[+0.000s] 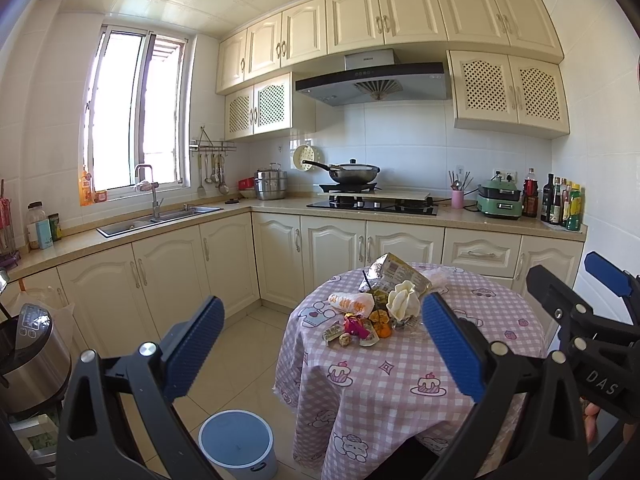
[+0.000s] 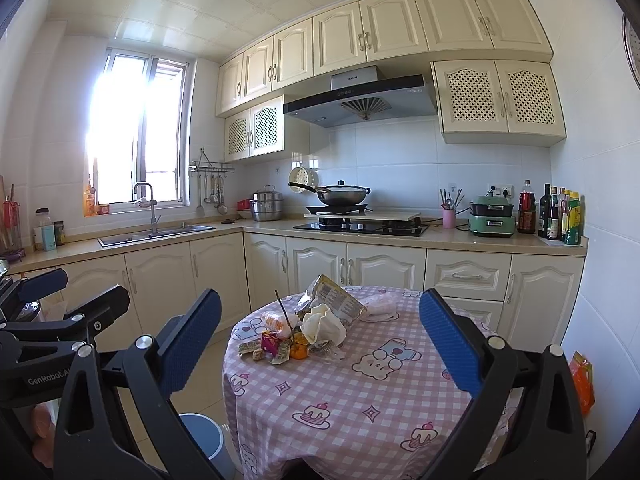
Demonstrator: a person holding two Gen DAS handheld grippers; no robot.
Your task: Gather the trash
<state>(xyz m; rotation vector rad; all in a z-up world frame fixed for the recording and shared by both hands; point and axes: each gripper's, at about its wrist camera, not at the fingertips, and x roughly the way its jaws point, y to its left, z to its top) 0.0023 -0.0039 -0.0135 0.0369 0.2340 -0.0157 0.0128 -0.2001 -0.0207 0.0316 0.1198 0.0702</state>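
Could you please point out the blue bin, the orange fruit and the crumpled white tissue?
blue bin (image 1: 236, 443), left wrist view, on its lid.
orange fruit (image 1: 383, 331), left wrist view, on its peel.
crumpled white tissue (image 2: 322, 326), right wrist view, on its middle folds.

Bright daylight floods from the window (image 2: 136, 140) at left, glaring white; fisheye bends cabinets, dark vignette at corners.

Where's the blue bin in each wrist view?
Left wrist: blue bin bottom centre-left, on the floor left of the table, whole lid showing.
Right wrist: bin bottom left, partly hidden behind the right gripper's left finger.
Shared landmark: orange fruit.
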